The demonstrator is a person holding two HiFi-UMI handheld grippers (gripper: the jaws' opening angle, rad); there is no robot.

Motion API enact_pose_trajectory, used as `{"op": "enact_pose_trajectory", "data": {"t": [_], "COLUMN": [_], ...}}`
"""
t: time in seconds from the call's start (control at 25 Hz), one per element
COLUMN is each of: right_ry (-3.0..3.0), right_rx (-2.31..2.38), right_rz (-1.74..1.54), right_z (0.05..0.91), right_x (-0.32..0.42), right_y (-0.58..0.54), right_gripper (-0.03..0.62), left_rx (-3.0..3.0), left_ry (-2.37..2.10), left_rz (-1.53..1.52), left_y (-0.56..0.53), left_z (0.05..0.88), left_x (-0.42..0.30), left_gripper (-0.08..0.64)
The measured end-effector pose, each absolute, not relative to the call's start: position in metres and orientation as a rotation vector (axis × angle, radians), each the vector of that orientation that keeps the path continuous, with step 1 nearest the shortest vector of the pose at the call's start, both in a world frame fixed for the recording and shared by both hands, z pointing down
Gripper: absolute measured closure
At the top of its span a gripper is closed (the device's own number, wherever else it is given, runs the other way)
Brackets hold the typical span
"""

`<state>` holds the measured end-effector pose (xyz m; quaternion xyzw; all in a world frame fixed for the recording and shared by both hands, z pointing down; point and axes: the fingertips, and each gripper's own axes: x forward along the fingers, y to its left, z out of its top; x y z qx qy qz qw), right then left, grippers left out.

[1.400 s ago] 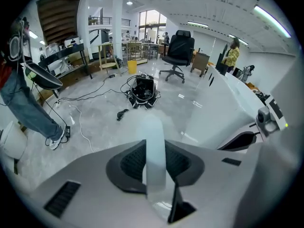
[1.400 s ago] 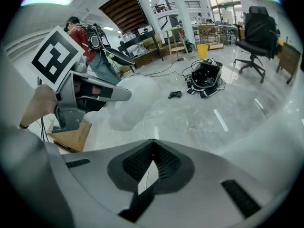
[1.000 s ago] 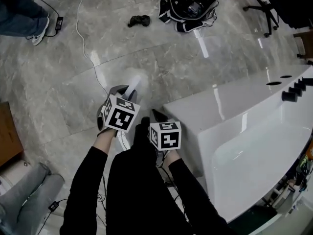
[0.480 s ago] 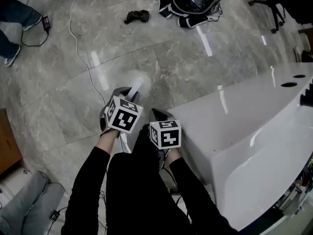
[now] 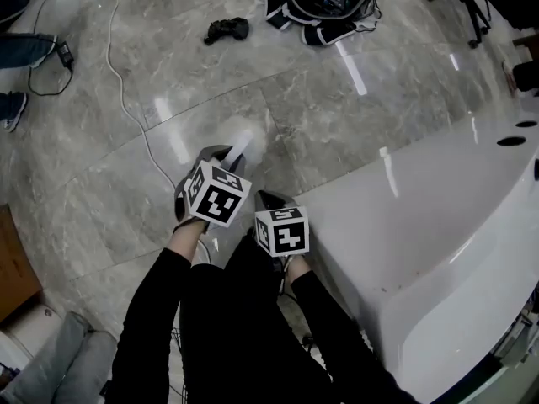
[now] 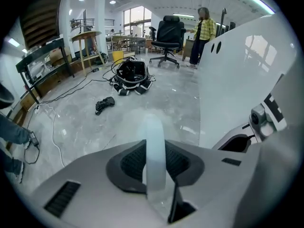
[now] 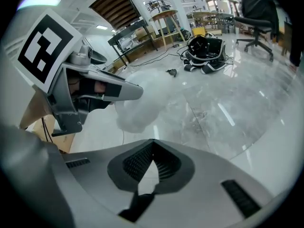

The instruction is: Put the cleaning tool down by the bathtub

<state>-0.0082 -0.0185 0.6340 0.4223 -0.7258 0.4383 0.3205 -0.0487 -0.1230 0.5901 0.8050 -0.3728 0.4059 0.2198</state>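
The cleaning tool (image 5: 239, 147) is a pale, cloudy-white piece that sticks out ahead of my left gripper (image 5: 229, 155), which is shut on it above the marble floor. In the left gripper view its handle (image 6: 155, 152) stands upright between the jaws of the left gripper (image 6: 155, 148). The right gripper view shows the tool's fluffy white head (image 7: 138, 104) beyond the left gripper (image 7: 97, 90). My right gripper (image 5: 268, 199) hangs just to the right with its jaws shut and nothing in them; the right gripper (image 7: 151, 144) shows the tips touching. The white bathtub (image 5: 438, 217) lies immediately right of both.
A white cable (image 5: 126, 82) runs across the floor at left. A black game controller (image 5: 226, 30) and a black heap of gear (image 5: 324, 2) lie farther off, with an office chair (image 6: 168, 34) and a standing person (image 6: 203, 27) beyond. A brown box (image 5: 13, 259) sits at left.
The head view has swung left, so the bathtub sits farther right in frame. Both grippers keep their places side by side, and the left one still holds the tool.
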Motion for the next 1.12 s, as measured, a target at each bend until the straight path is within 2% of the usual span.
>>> {"op": "enact_pose_trajectory", "data": {"t": [0.56,1.12], "right_ry": [-1.865,-1.862], "right_rx": [1.081,1.062], "right_rz": [1.196,1.184], "right_z": [0.711,0.746], "right_x": [-0.002,-0.003], "right_y": [-0.002,0.002], "right_gripper": [0.592,0.592], "left_rx": [2.339,2.396], "left_ry": [-0.925,-0.810], "left_rz": [1.145,1.165], "left_y": [-0.141,-0.142], "left_z": [0.650,0.692], "left_x": [-0.015,0.013], "left_gripper": [0.460,0.460]}}
